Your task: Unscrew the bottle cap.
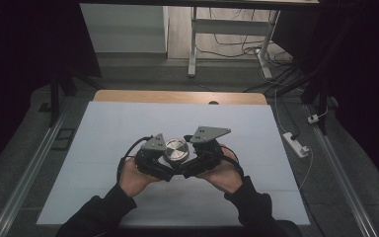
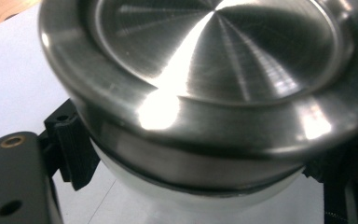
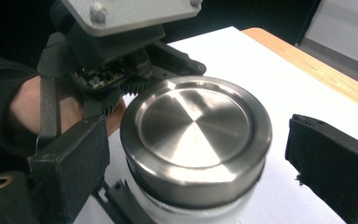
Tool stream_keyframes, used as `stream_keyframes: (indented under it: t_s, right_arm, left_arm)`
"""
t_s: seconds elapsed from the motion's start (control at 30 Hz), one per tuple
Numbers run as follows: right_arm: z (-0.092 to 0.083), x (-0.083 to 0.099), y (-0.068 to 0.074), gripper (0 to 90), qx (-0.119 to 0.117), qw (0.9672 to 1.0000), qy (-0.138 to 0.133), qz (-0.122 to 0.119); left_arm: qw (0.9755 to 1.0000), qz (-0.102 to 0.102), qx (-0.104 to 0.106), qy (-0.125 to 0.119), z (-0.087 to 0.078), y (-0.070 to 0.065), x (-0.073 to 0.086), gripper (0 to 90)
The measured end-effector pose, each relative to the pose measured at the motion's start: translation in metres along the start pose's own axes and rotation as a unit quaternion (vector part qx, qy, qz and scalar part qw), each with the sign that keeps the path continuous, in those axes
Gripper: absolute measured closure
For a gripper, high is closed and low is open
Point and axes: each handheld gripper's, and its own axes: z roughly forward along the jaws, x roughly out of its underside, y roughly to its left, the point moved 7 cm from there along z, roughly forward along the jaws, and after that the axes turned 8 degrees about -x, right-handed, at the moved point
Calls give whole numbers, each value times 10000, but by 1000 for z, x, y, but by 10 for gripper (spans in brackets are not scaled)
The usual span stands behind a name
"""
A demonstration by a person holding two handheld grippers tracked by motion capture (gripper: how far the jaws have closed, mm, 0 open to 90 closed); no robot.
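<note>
A white jar with a brushed steel lid [image 1: 176, 149] stands on the white sheet, between both hands. My left gripper [image 1: 164, 163] is shut on the jar. In the left gripper view its ribbed pads [image 2: 74, 151] press just under the lid's [image 2: 214, 70] rim, against the white body [image 2: 191, 198]. My right gripper [image 1: 191, 160] straddles the lid [image 3: 193, 135] from the other side. One of its pads [image 3: 72, 172] sits close to the lid's edge. The other pad [image 3: 331, 168] stands clearly off it, so this gripper is open. The left gripper [image 3: 112, 60] and the hand holding it lie behind the jar.
A white sheet [image 1: 128, 128] covers the table, with a strip of bare wood [image 1: 177, 96] along the far edge. A white power strip [image 1: 296, 144] lies on the floor to the right. A desk frame [image 1: 227, 29] and cables stand beyond the table.
</note>
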Motion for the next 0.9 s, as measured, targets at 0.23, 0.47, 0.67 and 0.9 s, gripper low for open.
stream_keyframes:
  t_s: [0.23,0.47,0.67,0.9]
  right_arm:
    - [5,3,3,174,107,9998,19,-158]
    - [2,4,5,179,-358,9988,59,-341]
    - [-9,4,9,179,-1527,9863,-123,-604]
    - [-17,10,10,76,-2222,9733,-110,-574]
  left_arm:
    - [9998,187,106,20,1,-5,-1,154]
    - [9977,410,539,-12,-2,-10,0,154]
    - [9873,822,1341,-207,-10,-21,-1,154]
    - [9867,912,1333,-190,-8,-28,-3,154]
